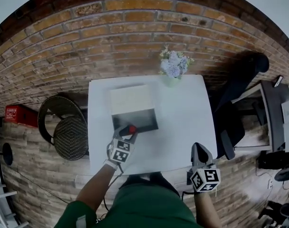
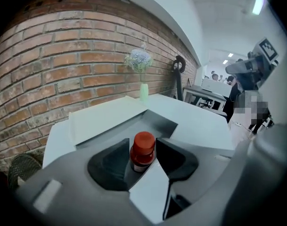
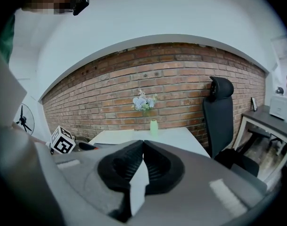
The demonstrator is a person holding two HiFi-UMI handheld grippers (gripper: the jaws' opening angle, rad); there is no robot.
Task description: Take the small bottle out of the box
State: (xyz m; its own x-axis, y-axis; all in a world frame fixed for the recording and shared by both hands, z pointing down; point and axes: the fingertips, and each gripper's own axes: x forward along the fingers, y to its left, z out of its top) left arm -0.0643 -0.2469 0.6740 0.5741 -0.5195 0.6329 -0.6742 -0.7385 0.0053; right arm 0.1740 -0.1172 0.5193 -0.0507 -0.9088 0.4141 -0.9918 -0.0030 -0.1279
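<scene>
A small dark bottle with a red cap [image 2: 143, 151] stands between the black pads of my left gripper [image 2: 144, 160], which press on both its sides. In the head view the bottle [image 1: 132, 128] is at the front edge of the open box [image 1: 143, 118], whose white lid [image 1: 130, 99] is folded back. I cannot tell whether the bottle's base still rests in the box. My right gripper [image 1: 197, 148] is at the table's near right edge, away from the box. Its pads [image 3: 155, 166] are shut with nothing between them.
The white table [image 1: 182, 122] holds a green vase of flowers [image 1: 173, 66] at its far edge by the brick wall. A black office chair [image 1: 239, 87] and desks are on the right. Round wire stools [image 1: 68, 134] and a red case [image 1: 20, 114] are on the left.
</scene>
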